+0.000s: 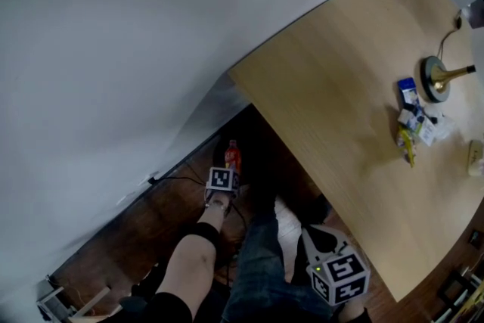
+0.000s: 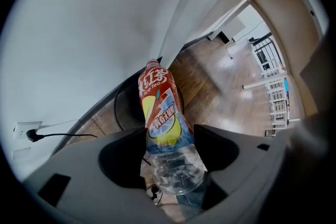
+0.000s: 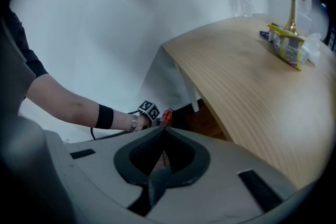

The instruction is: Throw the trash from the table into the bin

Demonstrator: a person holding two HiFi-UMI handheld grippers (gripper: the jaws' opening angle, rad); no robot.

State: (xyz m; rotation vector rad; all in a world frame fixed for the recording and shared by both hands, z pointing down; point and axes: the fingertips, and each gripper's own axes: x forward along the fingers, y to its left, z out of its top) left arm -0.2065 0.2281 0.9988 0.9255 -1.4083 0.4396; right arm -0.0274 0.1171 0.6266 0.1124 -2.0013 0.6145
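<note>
Below the bench [image 1: 340, 110] edge, head view: left claw [image 1: 224, 172] points steeply down with a bottle [image 1: 232, 156], presumably to drop it. Wrappers [image 1: 414, 125] lie far right on the bench.

Left gripper view: claw clenched on the bottle's clear lower part, cap end toward the dark round bin [image 2: 122, 107]. Label reads "Ice Tea".

Right gripper view: right claw [image 3: 164, 132] closed on nothing, free for the next piece.
</note>
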